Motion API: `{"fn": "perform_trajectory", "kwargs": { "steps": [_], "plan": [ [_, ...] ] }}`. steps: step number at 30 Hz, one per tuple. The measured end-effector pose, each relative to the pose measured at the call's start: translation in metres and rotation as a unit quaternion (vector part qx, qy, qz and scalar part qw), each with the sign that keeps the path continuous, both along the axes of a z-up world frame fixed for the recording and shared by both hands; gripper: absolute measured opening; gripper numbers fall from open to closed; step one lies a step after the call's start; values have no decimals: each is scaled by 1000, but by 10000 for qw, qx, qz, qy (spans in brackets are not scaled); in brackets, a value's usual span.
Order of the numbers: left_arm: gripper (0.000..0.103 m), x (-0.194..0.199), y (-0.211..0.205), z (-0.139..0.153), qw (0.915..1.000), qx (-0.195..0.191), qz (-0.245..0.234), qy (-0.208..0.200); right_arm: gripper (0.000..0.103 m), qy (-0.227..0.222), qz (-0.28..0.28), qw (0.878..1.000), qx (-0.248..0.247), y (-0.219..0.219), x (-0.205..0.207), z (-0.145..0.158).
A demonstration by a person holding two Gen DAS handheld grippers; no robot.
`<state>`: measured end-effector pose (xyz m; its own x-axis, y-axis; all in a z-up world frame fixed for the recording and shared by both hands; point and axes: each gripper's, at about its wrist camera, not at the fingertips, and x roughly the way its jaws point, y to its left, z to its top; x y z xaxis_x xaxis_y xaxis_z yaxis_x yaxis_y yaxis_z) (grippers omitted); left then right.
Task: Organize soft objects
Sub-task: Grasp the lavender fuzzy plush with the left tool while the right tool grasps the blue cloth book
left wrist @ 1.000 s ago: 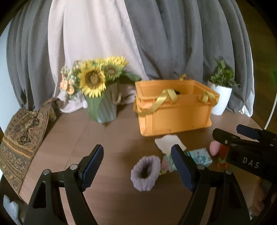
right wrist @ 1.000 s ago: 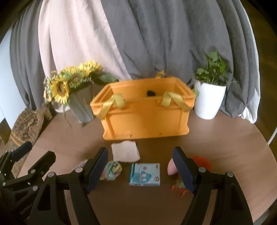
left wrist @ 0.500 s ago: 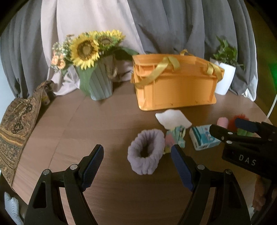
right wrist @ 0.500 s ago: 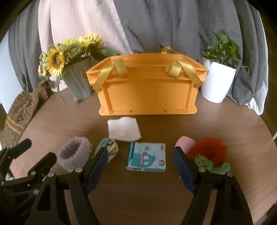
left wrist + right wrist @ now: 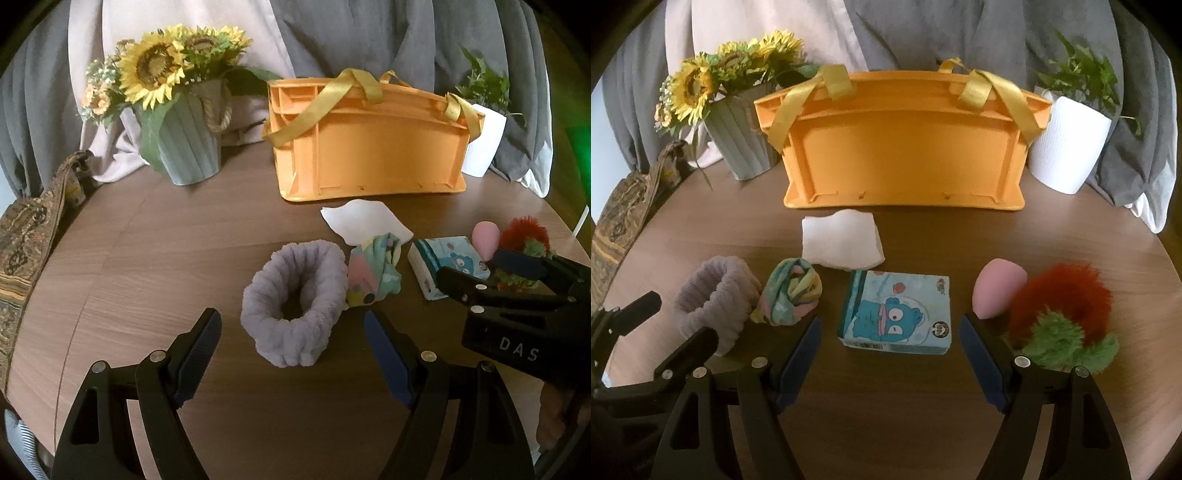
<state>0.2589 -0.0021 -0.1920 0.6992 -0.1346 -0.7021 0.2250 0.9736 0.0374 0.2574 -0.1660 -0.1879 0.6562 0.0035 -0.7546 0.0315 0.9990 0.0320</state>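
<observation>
A lilac fluffy band (image 5: 295,302) lies on the round wooden table, straight ahead of my open left gripper (image 5: 293,334), whose jaws stand either side of its near edge without touching. Beside it are a pastel scrunchie (image 5: 375,271), a white cloth (image 5: 365,225) and a blue cartoon tissue pack (image 5: 897,314). My right gripper (image 5: 890,338) is open and empty, just short of the pack. A pink sponge (image 5: 997,291) and a red-and-green fluffy toy (image 5: 1063,317) lie at the right. The orange crate (image 5: 905,158) with yellow straps stands behind.
A grey vase of sunflowers (image 5: 184,140) stands at the back left and a white potted plant (image 5: 1071,147) at the back right. A patterned cloth (image 5: 26,236) hangs over the table's left edge. Grey and white curtains close off the back.
Both grippers have sunk toward the table and tipped downward. The soft objects now look larger and nearer, and the crate's inside has dropped out of sight. Both stayed open.
</observation>
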Motion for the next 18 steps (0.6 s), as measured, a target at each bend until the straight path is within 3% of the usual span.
{"fn": "perform_trajectory", "kwargs": {
  "steps": [7,13,18],
  "plan": [
    [79,9,-1,-9,10000,-3,24,75,78,114,-7,9999,48,0,9,-10],
    [69,15,0,-15,9998,-49,29,196,78,73,-12,9999,-105,2,17,-15],
    [68,16,-1,-18,9997,-44,18,227,79,54,24,9996,-290,4,21,-15]
  ]
}}
